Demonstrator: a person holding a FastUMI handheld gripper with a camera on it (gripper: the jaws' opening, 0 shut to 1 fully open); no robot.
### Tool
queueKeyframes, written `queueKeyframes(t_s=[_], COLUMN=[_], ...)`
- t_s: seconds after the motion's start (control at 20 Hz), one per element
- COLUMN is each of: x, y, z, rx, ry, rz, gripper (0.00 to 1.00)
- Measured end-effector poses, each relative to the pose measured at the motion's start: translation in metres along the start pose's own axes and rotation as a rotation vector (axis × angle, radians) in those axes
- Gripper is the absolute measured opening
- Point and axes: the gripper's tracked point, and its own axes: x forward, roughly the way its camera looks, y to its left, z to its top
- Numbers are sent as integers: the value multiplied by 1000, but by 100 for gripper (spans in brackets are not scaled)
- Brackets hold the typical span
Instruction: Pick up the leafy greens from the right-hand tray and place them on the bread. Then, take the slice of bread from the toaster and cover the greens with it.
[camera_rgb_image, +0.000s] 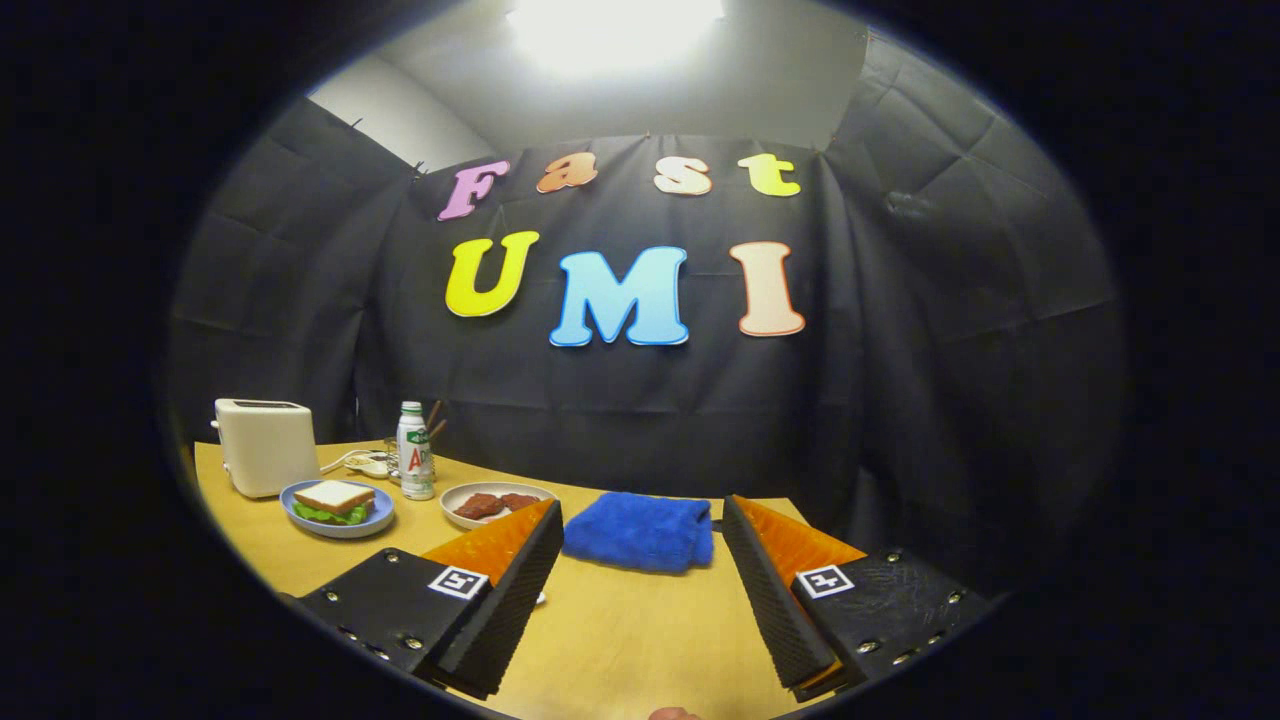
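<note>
Lower centre of frame: gripper (640, 560) fingers spread wide, nothing between them, hovering over the wooden table (620, 640). Blue cloth (640, 530) lies just ahead of the fingertips. Lower left: blue plate (338, 522) carrying leafy greens (330, 515) with the bread slice (335, 495) on top, beside the white toaster (265, 445). Bottle (415, 450) and a plate of meat (495, 503) sit between.

A folded cloth (640, 532) is laid on the table (620, 640) just beyond the gripper (640, 590), whose fingers are spread apart with nothing between them. Left of the cloth a plate of meat (495, 503) is set; further left, the sandwich (335, 500) on its plate (338, 522). Behind these a bottle (414, 452) and toaster (264, 446) are placed.
</note>
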Motion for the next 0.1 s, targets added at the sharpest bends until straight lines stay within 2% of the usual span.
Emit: queueKeyframes(t_s=[0.1], x=[-3], y=[-49], z=[-9], rx=[-55], ry=[-9], rz=[-61], gripper=[96])
